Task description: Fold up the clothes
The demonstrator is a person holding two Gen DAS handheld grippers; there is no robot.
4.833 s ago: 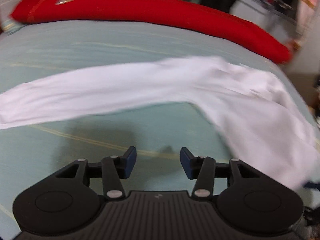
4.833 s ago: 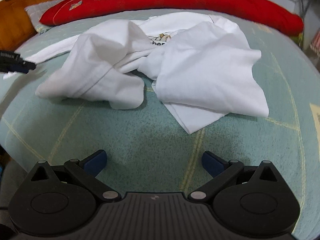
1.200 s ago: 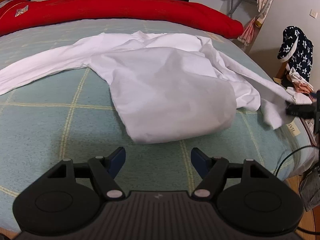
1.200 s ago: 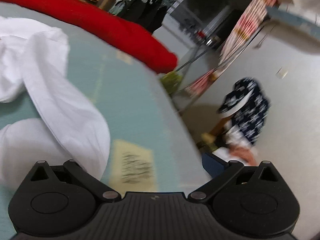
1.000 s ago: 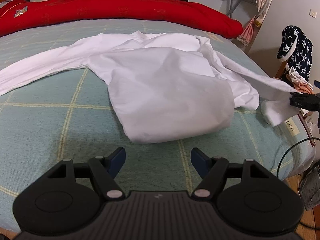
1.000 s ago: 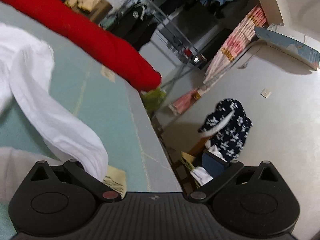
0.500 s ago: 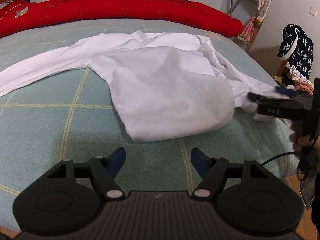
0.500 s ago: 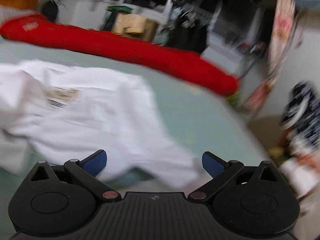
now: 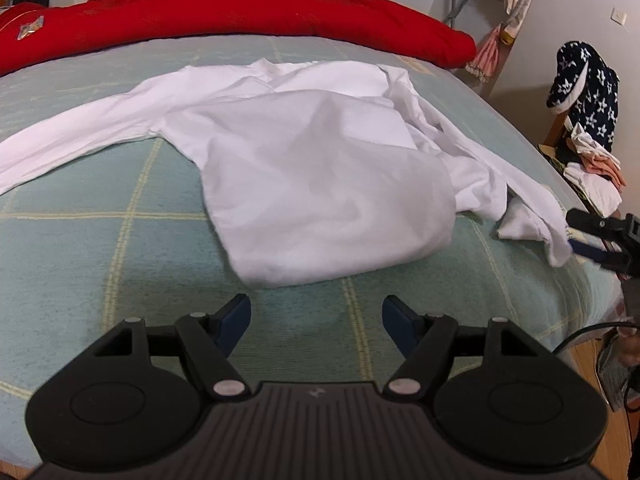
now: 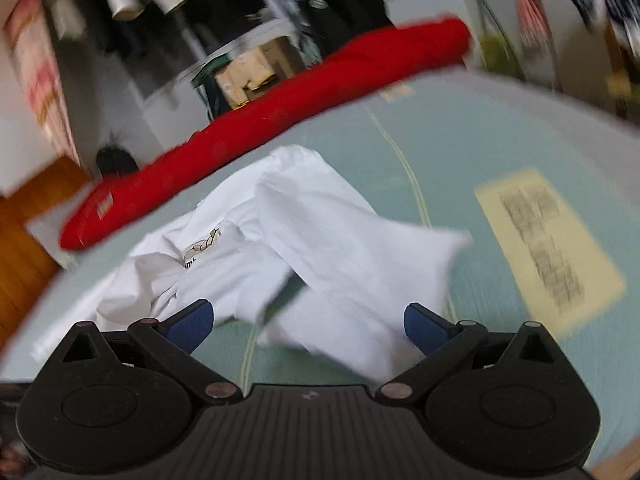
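Ahead of both grippers we see the pale green bed with thin yellow grid lines, and along its far edge, well beyond the fingertips, lies the long red padded quilt roll. Between the two, just ahead of the left gripper, the white long-sleeved cotton shirt lies spread on the bed, its body doubled over in a loose fold, one sleeve stretched far out to that gripper's left and the other trailing crumpled to its right. We hold the left gripper low over bare bedding just short of the shirt's near hem, its blue-padded fingers spread apart and gripping nothing. From the left wrist view, the right gripper sits at the far right by the bed's edge, with the sleeve end touching its fingers. In its own blurred view the right gripper has its fingers wide apart, the sleeve cloth lying in the gap without being pinched. To its right a small yellowish printed label lies on the bed.
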